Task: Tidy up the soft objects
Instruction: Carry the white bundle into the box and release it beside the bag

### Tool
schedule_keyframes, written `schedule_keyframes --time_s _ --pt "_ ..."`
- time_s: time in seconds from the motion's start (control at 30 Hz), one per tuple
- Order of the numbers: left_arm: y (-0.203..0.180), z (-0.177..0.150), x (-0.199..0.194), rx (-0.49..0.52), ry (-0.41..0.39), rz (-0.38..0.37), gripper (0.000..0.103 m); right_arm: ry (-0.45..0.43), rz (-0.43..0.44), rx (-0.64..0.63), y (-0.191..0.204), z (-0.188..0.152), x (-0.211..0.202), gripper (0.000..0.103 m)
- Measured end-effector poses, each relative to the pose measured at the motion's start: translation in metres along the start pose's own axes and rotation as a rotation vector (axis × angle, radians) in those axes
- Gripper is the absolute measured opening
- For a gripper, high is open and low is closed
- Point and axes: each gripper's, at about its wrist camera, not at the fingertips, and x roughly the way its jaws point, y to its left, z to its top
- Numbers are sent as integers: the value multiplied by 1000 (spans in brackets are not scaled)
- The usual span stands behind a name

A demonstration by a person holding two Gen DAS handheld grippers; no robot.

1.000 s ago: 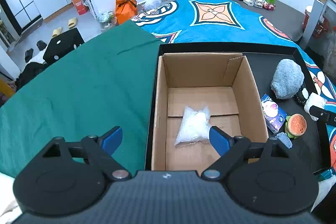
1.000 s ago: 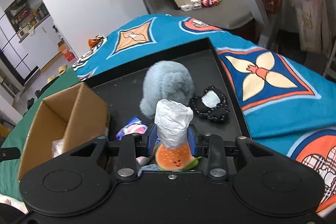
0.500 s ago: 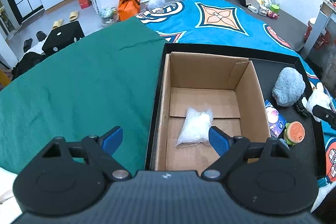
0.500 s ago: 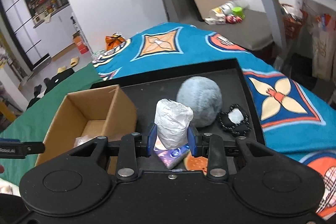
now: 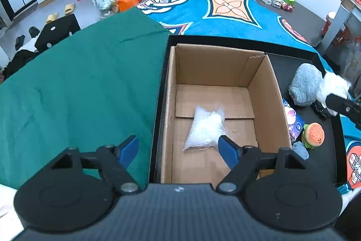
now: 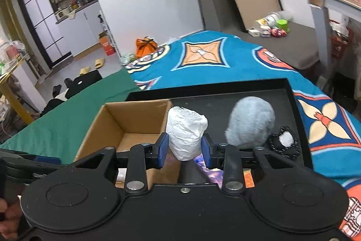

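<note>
An open cardboard box stands in a black tray and holds a clear bag of white stuff. My left gripper is open and empty, hovering over the box's near left edge. My right gripper is shut on a white crumpled soft bundle, held above the tray beside the box. The bundle also shows in the left wrist view. A grey fluffy ball, a black-and-white pouch, a burger plush and a purple packet lie in the tray.
The tray sits on a bed with a green cloth at the left and a blue patterned blanket beyond. A small grey-blue fuzzy item lies near the burger plush. A table leg stands at the right.
My right gripper has lifted the white bundle and carried it leftwards from over the burger plush towards the box. My left gripper has risen slightly and stayed open.
</note>
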Motion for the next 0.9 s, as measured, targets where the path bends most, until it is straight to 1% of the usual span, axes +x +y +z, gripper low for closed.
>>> schedule_keyframes --time_s 0.07,0.13,0.17,0.43,0.5,0.57,0.63,0.67,0.7,0.77,0.83,0.9 --pt "1 0 4 -1 18 0 67 0 9 -15 7 1 2 31" --pt "2 0 8 0 38 3 58 0 16 -32 16 2 5 31" --pt "3 0 10 -3 46 2 56 2 18 -40 20 2 7 31" --pt "11 -2 22 -29 93 -17 25 25 55 -70 47 3 21 31" --pt "15 -2 25 -46 103 -32 21 30 62 -76 53 4 24 31" --pt "19 -2 26 -66 109 -42 18 29 67 -86 58 4 26 32" --pt "23 -3 27 -82 109 -51 16 41 85 -91 61 7 28 35" --pt "24 -2 28 -88 110 -53 16 47 87 -87 61 8 29 45" --pt "25 -2 28 -93 111 -56 16 45 88 -81 60 8 28 58" --pt "26 -2 29 -100 113 -62 16 21 83 -93 58 8 23 60" --pt "27 -3 28 -105 110 -64 16 22 62 -109 55 7 22 60" --pt "27 -3 27 -106 106 -59 17 30 56 -96 48 5 21 60"
